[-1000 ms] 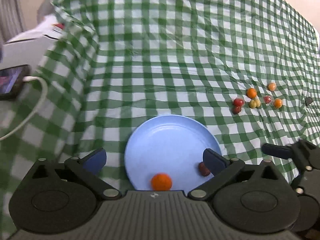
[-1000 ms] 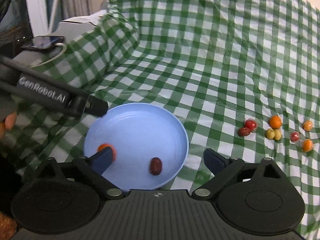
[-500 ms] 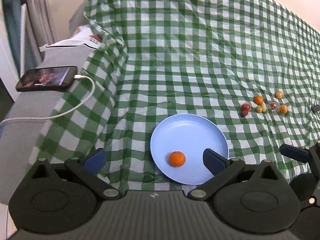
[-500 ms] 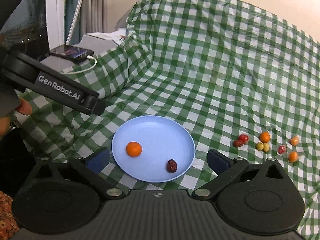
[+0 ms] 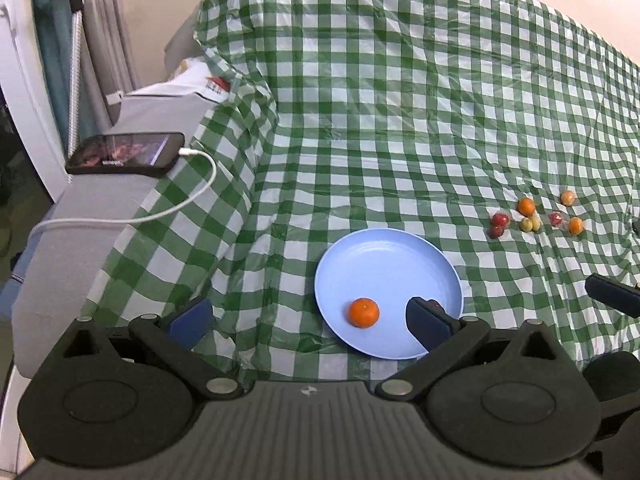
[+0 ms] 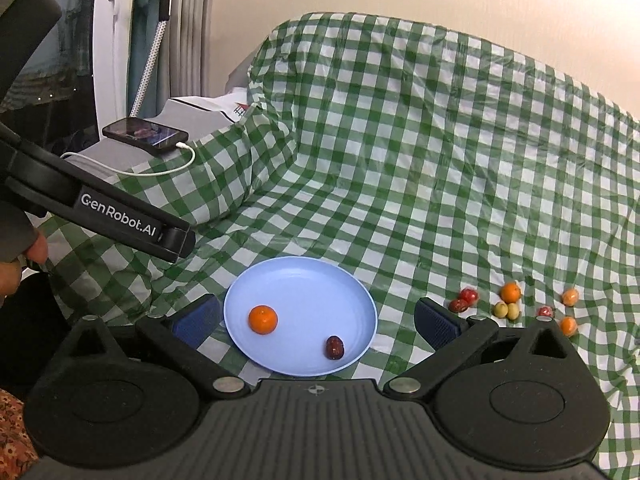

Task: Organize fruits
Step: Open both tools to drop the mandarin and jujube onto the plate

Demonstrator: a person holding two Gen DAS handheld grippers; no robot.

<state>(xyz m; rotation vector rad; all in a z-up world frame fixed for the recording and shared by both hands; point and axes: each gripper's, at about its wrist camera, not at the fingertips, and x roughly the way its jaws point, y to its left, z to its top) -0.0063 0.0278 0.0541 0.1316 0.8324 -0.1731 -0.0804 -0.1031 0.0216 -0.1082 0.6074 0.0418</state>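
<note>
A light blue plate (image 5: 384,256) (image 6: 304,284) lies on the green checked cloth. On it sit an orange mandarin (image 5: 363,312) (image 6: 263,319) and a dark red date (image 6: 334,347), the date mostly hidden behind my left finger in the left wrist view. Several small fruits lie in a cluster on the cloth to the right: a mandarin (image 5: 526,206) (image 6: 510,292), red ones (image 5: 500,220) (image 6: 468,295), yellow-green ones (image 5: 530,224) (image 6: 506,310). My left gripper (image 5: 308,320) is open and empty, held above the plate's near left. My right gripper (image 6: 316,320) is open and empty over the plate's near side.
A phone (image 5: 126,153) (image 6: 145,135) on a white cable (image 5: 168,210) rests on a grey surface at the left, beside the cloth's edge. The left gripper's arm (image 6: 100,212) crosses the right wrist view at left, held by a hand (image 6: 24,256). A wall stands behind.
Both grippers have pulled back and up from the plate, so plate and fruits look smaller and farther. The mandarin and date stay on the plate.
</note>
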